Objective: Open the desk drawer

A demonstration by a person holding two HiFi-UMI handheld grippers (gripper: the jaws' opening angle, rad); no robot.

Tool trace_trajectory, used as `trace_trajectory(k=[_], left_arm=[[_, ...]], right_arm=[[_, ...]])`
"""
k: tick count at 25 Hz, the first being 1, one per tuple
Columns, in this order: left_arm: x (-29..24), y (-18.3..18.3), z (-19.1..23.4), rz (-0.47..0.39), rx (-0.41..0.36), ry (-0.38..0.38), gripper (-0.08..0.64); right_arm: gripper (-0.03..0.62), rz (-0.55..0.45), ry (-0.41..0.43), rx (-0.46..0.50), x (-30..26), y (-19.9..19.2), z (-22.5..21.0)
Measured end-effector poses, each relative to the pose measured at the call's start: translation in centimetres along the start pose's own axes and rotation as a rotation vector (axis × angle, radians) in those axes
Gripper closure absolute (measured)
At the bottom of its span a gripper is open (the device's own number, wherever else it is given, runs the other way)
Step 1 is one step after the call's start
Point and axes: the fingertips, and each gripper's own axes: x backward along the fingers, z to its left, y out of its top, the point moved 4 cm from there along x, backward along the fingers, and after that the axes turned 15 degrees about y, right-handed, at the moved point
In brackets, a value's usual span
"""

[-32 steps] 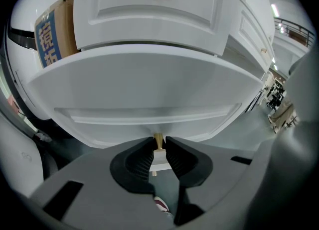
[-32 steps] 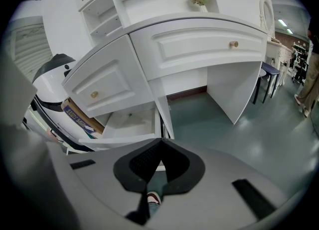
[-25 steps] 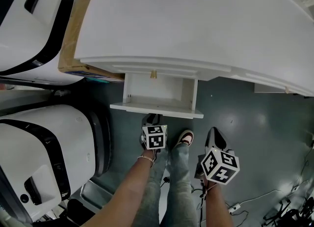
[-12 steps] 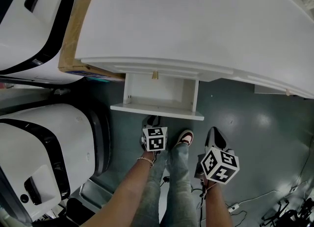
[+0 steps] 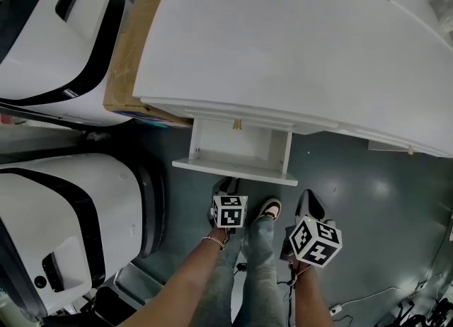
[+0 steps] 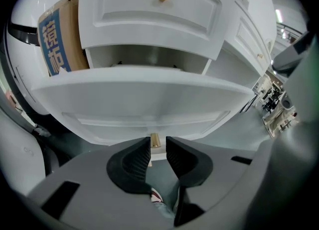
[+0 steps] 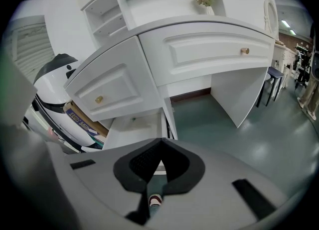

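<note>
Broadly, nothing material has altered over the last second: the drawer (image 5: 239,171) stands drawn out from under the desk (image 5: 297,42) as far as it did then, and both tools sit where they were; only our viewpoint has drifted. We judge the opening as good as complete, with only the release outstanding. The left gripper (image 6: 158,144) has its jaws slightly parted around the drawer's brass knob (image 6: 155,140), which lies against one pad with a sliver of gap at the other, so it is not clamped. The right gripper (image 7: 160,145) hangs above the floor (image 5: 368,177), jaws closed on nothing. Count: one drawer open; two closed drawer fronts (image 7: 112,87) (image 7: 214,50); three brass knobs, one per drawer; two grippers; two white, black-trimmed machines (image 5: 64,42) (image 5: 64,226) beside the desk; one cardboard sheet (image 5: 131,56) against its side.
</note>
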Motion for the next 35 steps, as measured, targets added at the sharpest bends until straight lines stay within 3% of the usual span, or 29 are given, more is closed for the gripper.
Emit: trace_trajectory(k=[4,12,18,26,35], left_arm=[[2.6,0.6,0.2,-0.004,-0.025,-0.011,0.462],[7.1,5.5,1.0,-0.029,-0.045,-0.043,0.457],[10.3,9.2,1.7,-0.094,-0.05,-0.056,0.457],[13.8,14.2,2.9,-0.167,0.006,-0.04,0.457],[15.3,18.2,3.8,-0.217,0.009,-0.012,0.456]], right_arm=[[0.584,-0.01,0.013,0.013,0.7,1.6,1.6],[0.584,-0.034,0.012,0.049,3.1,5.1,4.1],[0.584,-0.043,0.006,0.066,5.3,6.7,5.9],[0.584,-0.053,0.001,0.078,7.7,8.6,8.1],[0.584,-0.082,-0.002,0.089,8.9,10.7,9.6]])
